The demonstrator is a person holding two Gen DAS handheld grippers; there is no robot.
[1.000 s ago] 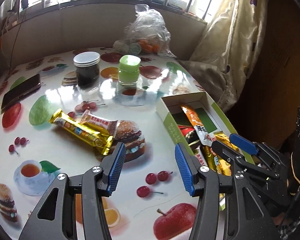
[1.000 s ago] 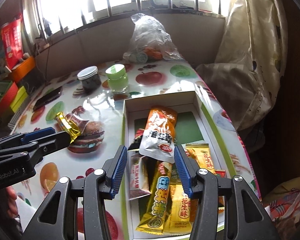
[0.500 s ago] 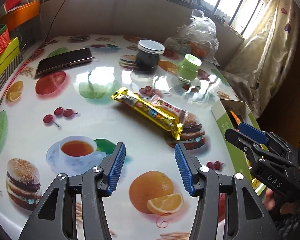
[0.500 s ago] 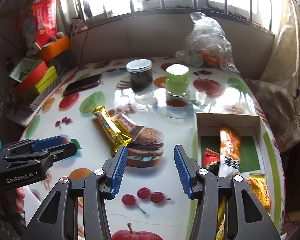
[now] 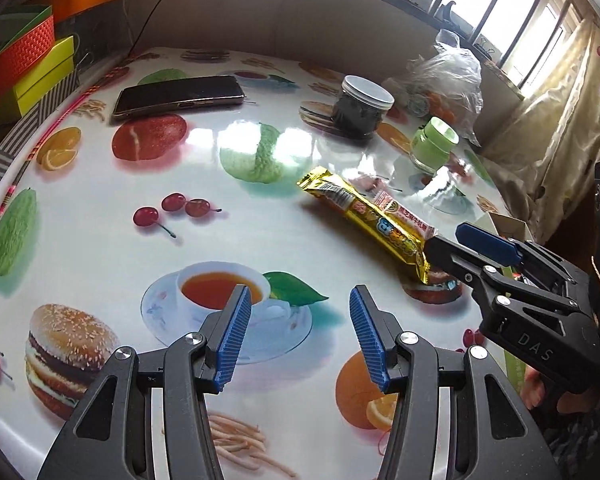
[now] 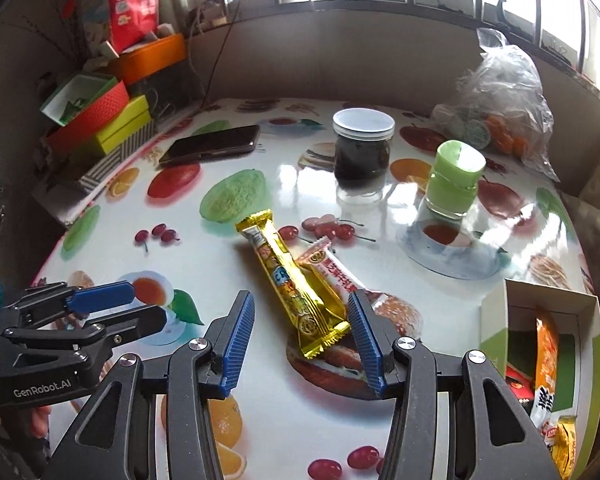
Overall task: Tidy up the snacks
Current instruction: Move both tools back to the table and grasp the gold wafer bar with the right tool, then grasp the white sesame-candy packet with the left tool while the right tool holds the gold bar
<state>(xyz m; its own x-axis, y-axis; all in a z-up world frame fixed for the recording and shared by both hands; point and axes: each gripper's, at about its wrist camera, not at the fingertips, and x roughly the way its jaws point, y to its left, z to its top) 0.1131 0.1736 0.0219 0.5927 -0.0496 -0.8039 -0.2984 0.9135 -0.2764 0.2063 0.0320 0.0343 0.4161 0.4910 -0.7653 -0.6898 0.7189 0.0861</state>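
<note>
Right gripper (image 6: 300,344) open, blue ribbed pads straddling the near end of the long gold foil snack bar (image 6: 296,280), nothing pinched yet. Left gripper (image 5: 296,336) also open and empty, hovering over the glossy fruit-print tabletop (image 5: 100,240) well left of the snacks. The gold bar lies diagonally, overlapping a pink-and-white wrapped snack bar (image 6: 332,272) tucked under its right side; both are out on the table, clear of the open green-and-white cardboard box (image 6: 496,320) at right that already holds several packets. Likely next step: close on the gold bar. Risks: 1) the right pad sits just beside the pink wrapper, so closing could catch both bars or drag the pink 1 along; 2) slick foil on a glossy top, so a grip on the crimped end alone may slip or let the bar swing; 3) coming down too low jams the pads on the table.
</note>
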